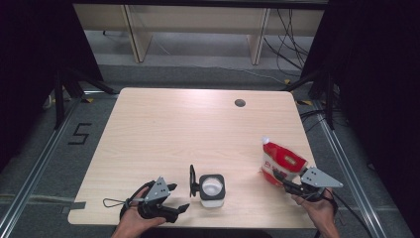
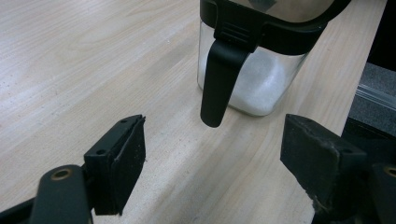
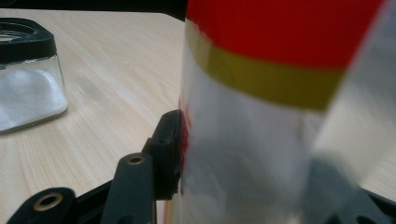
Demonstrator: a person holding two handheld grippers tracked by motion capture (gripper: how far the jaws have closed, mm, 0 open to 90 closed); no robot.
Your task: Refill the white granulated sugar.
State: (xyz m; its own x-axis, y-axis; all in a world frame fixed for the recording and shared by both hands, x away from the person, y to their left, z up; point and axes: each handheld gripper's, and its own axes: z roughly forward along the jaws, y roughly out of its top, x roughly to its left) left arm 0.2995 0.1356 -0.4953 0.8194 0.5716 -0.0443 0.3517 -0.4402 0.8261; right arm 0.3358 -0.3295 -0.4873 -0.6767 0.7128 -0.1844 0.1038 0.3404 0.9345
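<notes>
The right tool (image 1: pixel 289 182) is clamped on the red-and-white plastic pouch (image 1: pixel 280 162) at the wooden counter's (image 1: pixel 168 129) right edge; the left tool (image 1: pixel 178 197), jaws apart, faces the black-lidded glass jar (image 1: pixel 212 190).

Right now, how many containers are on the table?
2: a glass jar near the front edge, beside the left gripper, and a red bag at the right, clamped by the right gripper.

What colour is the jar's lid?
Black; the jar's lid shows best in the high view.
</notes>
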